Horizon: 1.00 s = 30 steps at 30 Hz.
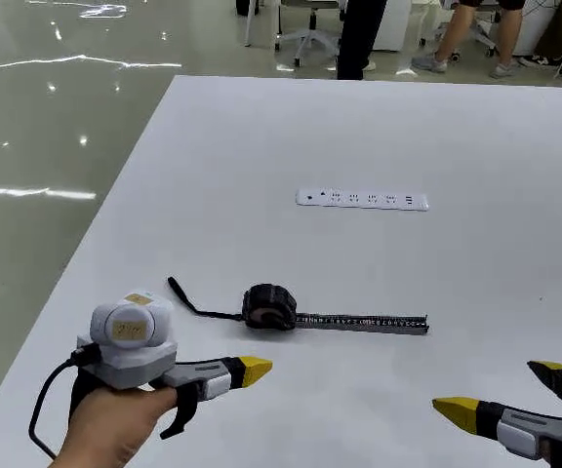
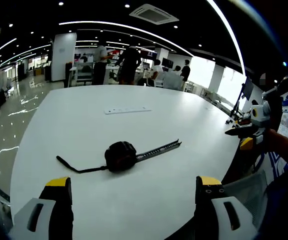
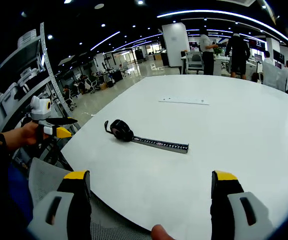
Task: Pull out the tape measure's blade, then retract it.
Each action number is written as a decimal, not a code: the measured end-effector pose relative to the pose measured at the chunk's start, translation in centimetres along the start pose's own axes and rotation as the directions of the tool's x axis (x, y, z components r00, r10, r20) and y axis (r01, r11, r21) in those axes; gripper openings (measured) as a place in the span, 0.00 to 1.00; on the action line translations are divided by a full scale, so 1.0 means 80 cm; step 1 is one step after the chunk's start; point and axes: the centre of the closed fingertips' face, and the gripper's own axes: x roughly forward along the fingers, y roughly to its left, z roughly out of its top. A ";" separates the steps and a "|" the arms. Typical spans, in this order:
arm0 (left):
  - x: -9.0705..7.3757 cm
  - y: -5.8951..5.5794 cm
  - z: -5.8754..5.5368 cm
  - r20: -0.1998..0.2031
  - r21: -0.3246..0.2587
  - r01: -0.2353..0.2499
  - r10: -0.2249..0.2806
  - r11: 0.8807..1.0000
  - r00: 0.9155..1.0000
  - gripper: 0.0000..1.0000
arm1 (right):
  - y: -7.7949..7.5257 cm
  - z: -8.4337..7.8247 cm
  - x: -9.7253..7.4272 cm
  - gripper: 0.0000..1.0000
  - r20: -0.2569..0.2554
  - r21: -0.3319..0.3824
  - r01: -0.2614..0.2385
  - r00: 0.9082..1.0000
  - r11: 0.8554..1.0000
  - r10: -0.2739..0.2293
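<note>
Head view has the tape measure lying on the white table, toward the near side. Its blade is already run out flat to the right and the wrist strap trails off left. Nothing's touching it.

My worry: I can't tell if the blade is locked. If a jaw bumps the case, the blade could whip back in, or the whole thing could just skid on that slick top. The blade also lies flat on the table, so pinching its tip looks fiddly, and the strap could snag.

The left gripper sits low by the front edge in a hand, jaws spread wide and empty, aimed rightward. The right gripper mirrors it at near right, jaws also spread, pointing left. Both are well apart from the tape. A power strip sits farther back, out of the way.
</note>
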 end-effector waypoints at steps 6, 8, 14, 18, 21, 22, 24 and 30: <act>-0.019 0.000 -0.003 0.013 -0.006 -0.013 0.013 1.000 1.000 1.00 | 0.008 -0.002 -0.017 1.00 0.002 0.016 0.005 1.000 1.000 -0.005; -0.025 0.001 -0.005 0.010 -0.008 -0.012 0.012 1.000 1.000 1.00 | 0.014 -0.002 -0.022 1.00 0.000 0.015 0.004 1.000 1.000 -0.004; -0.042 0.001 -0.012 0.010 -0.014 -0.026 0.026 1.000 1.000 1.00 | 0.031 -0.004 -0.034 1.00 -0.008 0.013 -0.004 1.000 1.000 0.004; -0.054 0.002 -0.014 0.008 -0.009 -0.034 0.034 0.999 0.999 1.00 | 0.039 -0.005 -0.041 1.00 -0.010 0.006 -0.003 1.000 1.000 0.003; -0.058 0.004 -0.016 0.006 0.010 -0.044 0.044 0.999 0.999 1.00 | 0.043 -0.008 -0.044 1.00 -0.020 -0.011 0.004 1.000 1.000 -0.004; -0.059 0.004 -0.017 0.003 0.013 -0.047 0.047 0.999 0.999 1.00 | 0.044 -0.009 -0.045 1.00 -0.020 -0.015 0.004 1.000 1.000 -0.004; -0.061 0.004 -0.016 0.005 0.014 -0.049 0.049 0.999 0.999 1.00 | 0.043 -0.010 -0.047 1.00 -0.014 -0.013 0.004 1.000 1.000 -0.005; -0.063 -0.003 -0.014 0.004 0.007 -0.056 0.056 0.998 0.998 1.00 | 0.040 -0.014 -0.053 1.00 -0.012 -0.003 0.002 1.000 1.000 -0.002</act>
